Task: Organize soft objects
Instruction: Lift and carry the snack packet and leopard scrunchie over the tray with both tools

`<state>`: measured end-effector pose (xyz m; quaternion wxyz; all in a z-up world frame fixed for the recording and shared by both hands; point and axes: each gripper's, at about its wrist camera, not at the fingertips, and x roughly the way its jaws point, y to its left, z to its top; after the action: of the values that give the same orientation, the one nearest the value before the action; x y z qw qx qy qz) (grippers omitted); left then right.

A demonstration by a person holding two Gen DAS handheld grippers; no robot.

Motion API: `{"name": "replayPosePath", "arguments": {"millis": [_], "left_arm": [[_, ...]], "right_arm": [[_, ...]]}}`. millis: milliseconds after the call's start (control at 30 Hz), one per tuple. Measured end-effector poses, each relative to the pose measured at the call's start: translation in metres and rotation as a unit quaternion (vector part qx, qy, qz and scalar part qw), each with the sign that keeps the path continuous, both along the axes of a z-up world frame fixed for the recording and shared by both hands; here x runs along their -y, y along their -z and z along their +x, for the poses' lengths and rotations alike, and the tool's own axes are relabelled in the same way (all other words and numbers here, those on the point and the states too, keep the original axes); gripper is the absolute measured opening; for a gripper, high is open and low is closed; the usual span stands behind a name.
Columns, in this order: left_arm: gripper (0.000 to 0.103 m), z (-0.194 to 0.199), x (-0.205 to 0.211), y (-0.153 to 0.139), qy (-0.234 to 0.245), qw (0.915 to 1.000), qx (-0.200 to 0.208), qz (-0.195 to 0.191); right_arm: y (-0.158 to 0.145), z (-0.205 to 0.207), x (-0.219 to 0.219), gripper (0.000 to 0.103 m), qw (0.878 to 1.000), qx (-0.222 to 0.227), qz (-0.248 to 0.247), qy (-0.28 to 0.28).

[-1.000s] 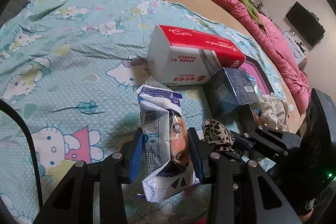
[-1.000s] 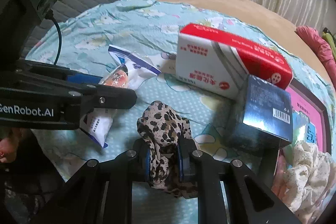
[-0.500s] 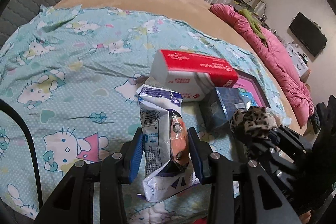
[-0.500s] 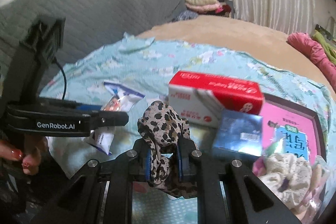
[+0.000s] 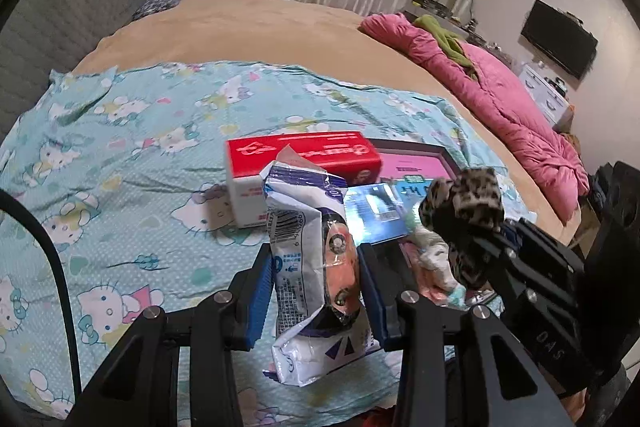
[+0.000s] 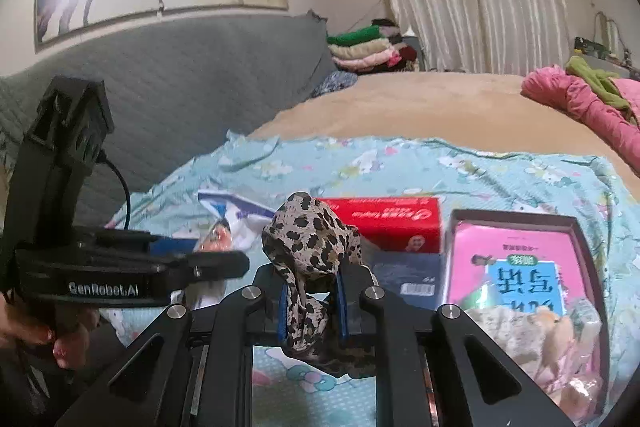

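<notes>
A crinkled, glossy plastic packet [image 5: 316, 267] catches the light, part white print, part clear film. Beside it a leopard-print cloth [image 6: 310, 251] looks thin, soft and limp. The grippers' frames are matt black plastic with small shiny metal screw heads, and their pads [image 5: 260, 291] are ribbed blue. A red and white tissue pack [image 5: 296, 163] has a smooth sheen. A dark blue box [image 6: 408, 275] is glossy. The printed turquoise sheet [image 5: 120, 155] is matt woven cloth, lightly creased. A pink quilt [image 5: 504, 91] looks puffy and soft. The grey headboard [image 6: 192, 75] is quilted fabric.
</notes>
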<state>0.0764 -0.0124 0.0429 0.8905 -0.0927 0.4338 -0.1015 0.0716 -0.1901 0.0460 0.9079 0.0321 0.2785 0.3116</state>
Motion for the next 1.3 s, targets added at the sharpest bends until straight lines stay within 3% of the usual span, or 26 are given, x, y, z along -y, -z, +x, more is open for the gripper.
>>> {"name": "replayPosePath", "arguments": {"millis": [467,867,1300], "left_arm": [[0.041,0.005,0.088,-0.029,0.080,0.9964,0.017,0.023],[0.041,0.012,0.154,-0.023,0.138,0.9897,0.012,0.038],[0.041,0.025,0.183,0.001,0.158,0.9864,-0.008,0.045]], "right_arm": [[-0.024,-0.001,0.100,0.017,0.992,0.029,0.036,0.118],[-0.020,-0.003,0.165,0.017,0.980,0.027,0.044,0.195],[-0.008,-0.004,0.194,0.017,0.972,0.014,0.049,0.229]]}}
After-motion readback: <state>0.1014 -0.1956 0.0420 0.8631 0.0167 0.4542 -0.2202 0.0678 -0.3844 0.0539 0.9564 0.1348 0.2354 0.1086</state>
